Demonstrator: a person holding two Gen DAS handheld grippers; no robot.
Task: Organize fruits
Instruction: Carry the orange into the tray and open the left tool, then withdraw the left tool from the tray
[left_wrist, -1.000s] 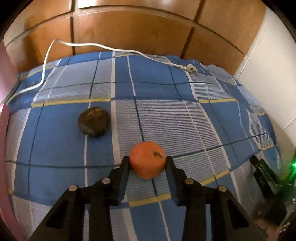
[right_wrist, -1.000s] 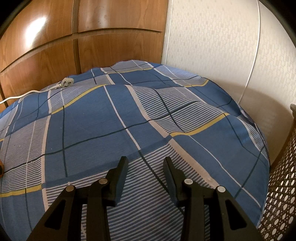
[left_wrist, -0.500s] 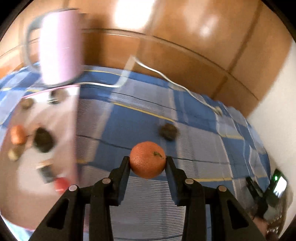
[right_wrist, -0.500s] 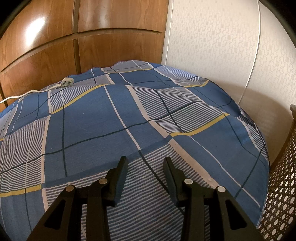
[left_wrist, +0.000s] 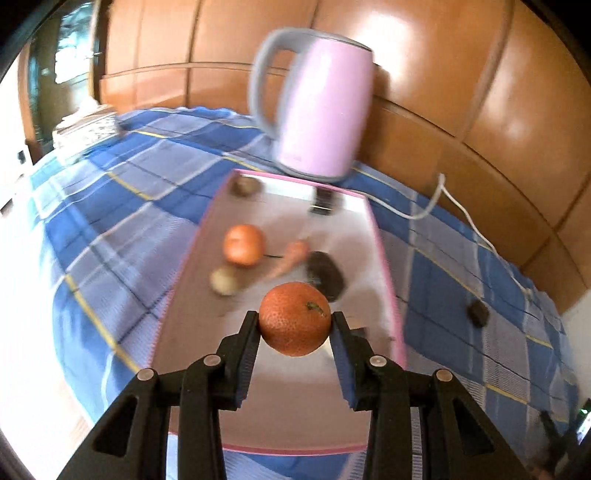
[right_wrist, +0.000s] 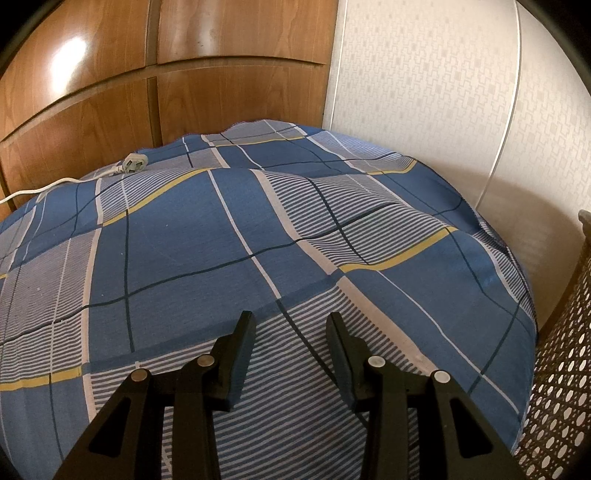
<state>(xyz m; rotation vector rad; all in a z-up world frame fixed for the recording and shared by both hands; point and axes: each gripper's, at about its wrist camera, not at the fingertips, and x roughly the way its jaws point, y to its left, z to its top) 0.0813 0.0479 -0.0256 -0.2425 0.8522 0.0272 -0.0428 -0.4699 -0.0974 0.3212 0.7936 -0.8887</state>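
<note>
Two black fingers of the left gripper (left_wrist: 294, 320) pinch an orange (left_wrist: 294, 318), held above the near part of a pink-edged tray (left_wrist: 388, 280). Apart over the checked bedspread (right_wrist: 177, 243), the right gripper (right_wrist: 291, 320) stands parted, holding nothing.

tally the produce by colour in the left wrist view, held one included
orange: 3, held orange, orange on tray, carrot
dark: 2, one on tray, one on cloth
pale brownish: 2
total: 7
</note>
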